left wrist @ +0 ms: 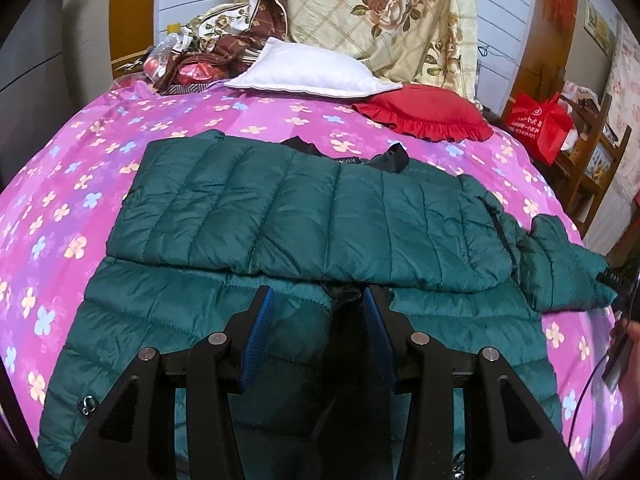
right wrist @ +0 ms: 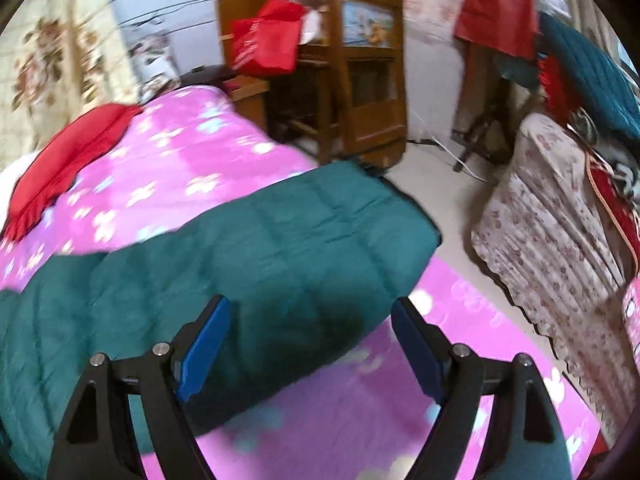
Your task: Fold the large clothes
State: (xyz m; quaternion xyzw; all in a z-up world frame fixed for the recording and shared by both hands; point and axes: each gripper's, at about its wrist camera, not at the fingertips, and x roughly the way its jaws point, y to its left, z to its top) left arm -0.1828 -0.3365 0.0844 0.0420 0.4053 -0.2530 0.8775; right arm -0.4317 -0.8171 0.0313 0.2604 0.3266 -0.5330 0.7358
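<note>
One puffy green jacket (left wrist: pixel 312 216) lies half-folded on the bed (left wrist: pixel 60 208), soft, light and slippery, best pinched at its sleeve (right wrist: pixel 320 232) edge; left gripper (left wrist: pixel 320 308) hovers half-open, right gripper (right wrist: pixel 310 320) wide.

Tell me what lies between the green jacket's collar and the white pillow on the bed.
Only bare pink flowered bedspread separates the green jacket collar from the white pillow; the red cushion sits off to the right. The left wrist view shows this.

Pink flowered bed (left wrist: pixel 260 120), wooden shelf (right wrist: pixel 360 80), pale floor (right wrist: pixel 440 184).
</note>
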